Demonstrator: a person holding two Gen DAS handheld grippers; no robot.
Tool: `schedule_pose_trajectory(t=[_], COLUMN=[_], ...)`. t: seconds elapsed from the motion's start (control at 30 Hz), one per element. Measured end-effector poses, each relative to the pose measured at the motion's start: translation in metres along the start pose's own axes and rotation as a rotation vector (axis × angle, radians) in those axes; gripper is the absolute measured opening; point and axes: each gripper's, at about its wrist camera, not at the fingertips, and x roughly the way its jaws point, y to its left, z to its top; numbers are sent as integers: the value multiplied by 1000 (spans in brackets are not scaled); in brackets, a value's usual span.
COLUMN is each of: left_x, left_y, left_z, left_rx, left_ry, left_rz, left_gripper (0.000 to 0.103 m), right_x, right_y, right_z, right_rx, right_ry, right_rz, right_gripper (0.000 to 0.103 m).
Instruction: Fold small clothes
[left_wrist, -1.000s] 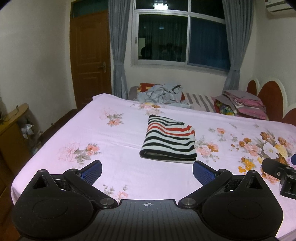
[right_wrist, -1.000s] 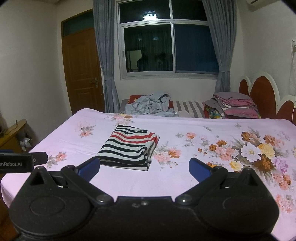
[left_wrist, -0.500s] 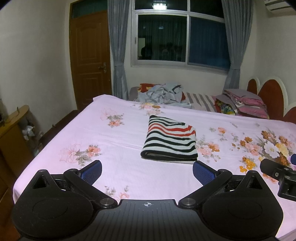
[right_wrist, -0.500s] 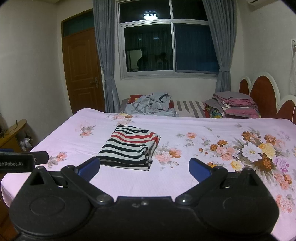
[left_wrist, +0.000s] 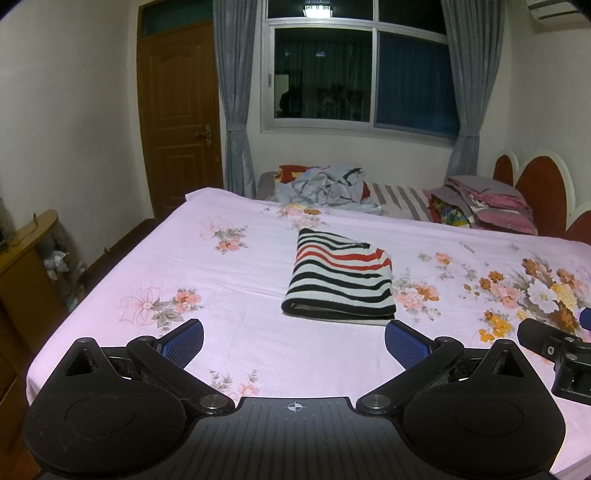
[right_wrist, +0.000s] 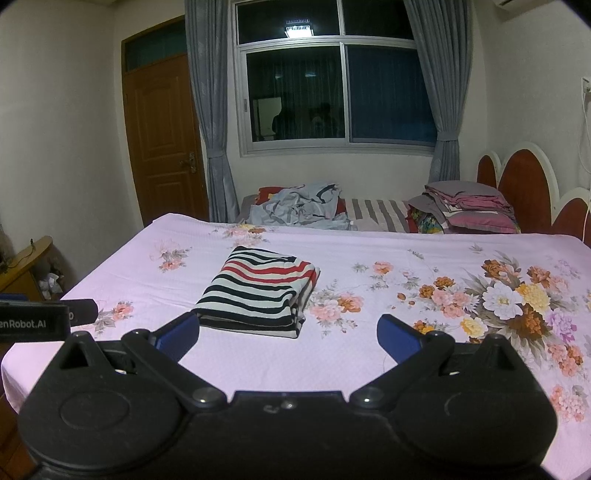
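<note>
Down at the near edge of the bed, the left gripper and right gripper both hang with jaws spread wide, holding nothing. Just ahead lies the striped garment, folded flat mid-bed, long axis running away from them, dead ahead of the left and slightly left of the right. Beyond, a crumpled pile of clothes waits at the far edge.

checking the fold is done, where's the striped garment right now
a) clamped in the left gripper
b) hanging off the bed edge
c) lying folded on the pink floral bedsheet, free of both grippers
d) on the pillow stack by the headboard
c: the striped garment lies folded flat on the pink floral bedsheet, with the left gripper and right gripper both open and empty, short of it.
</note>
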Motion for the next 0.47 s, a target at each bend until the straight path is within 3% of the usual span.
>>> schedule_pose_trajectory(t=[0.37,0.47], left_x=[3,16], left_y=[-6,-6], left_z=[1,8], left_rx=[49,38], left_ry=[-31,0], left_rz=[22,19], left_gripper=[103,103], right_x=[4,7], right_y=[-2,-7], right_z=[-5,-8], right_rx=[8,15], right_ry=[14,27], right_rz=[-10,-24], right_gripper=[103,103])
